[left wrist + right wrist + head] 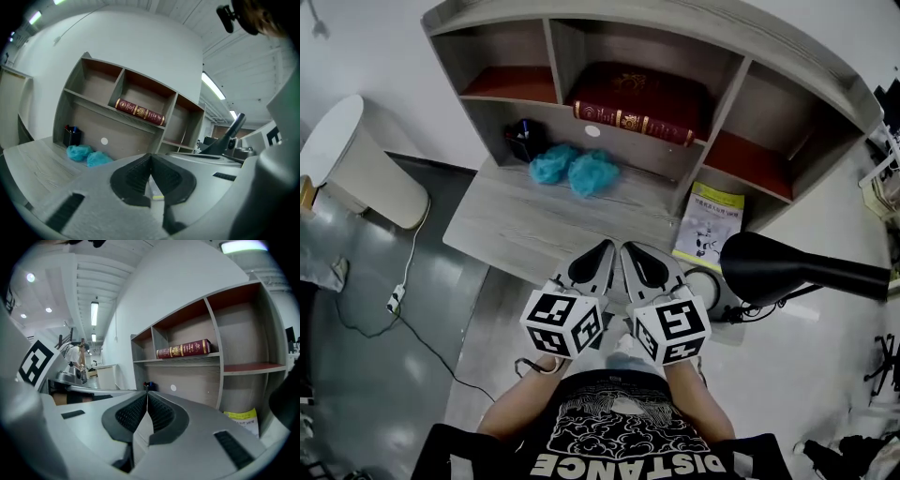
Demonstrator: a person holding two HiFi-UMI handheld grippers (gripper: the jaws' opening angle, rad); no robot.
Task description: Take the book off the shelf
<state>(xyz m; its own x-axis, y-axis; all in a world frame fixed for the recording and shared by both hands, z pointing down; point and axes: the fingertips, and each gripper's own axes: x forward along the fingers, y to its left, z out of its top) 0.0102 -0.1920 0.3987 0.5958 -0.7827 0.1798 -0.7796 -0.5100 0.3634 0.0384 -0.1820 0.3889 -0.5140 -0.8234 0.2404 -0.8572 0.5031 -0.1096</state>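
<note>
Head view: the left gripper (606, 247) and right gripper (630, 249) were both pinched together on nothing, well short of the book (637, 111) lying flat in the shelf's (553, 58) middle cubby. Left gripper view: with its jaws closed like that, it'd probably just shove the book deeper. Right gripper view: same deal, so I'd guess a nudge rather than a grab.

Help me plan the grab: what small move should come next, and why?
Probably reach both up toward the dark red gold-lettered book lying flat in the wooden shelf's middle compartment, opening en route: left gripper and right gripper are shut, empty, short of it.
</note>
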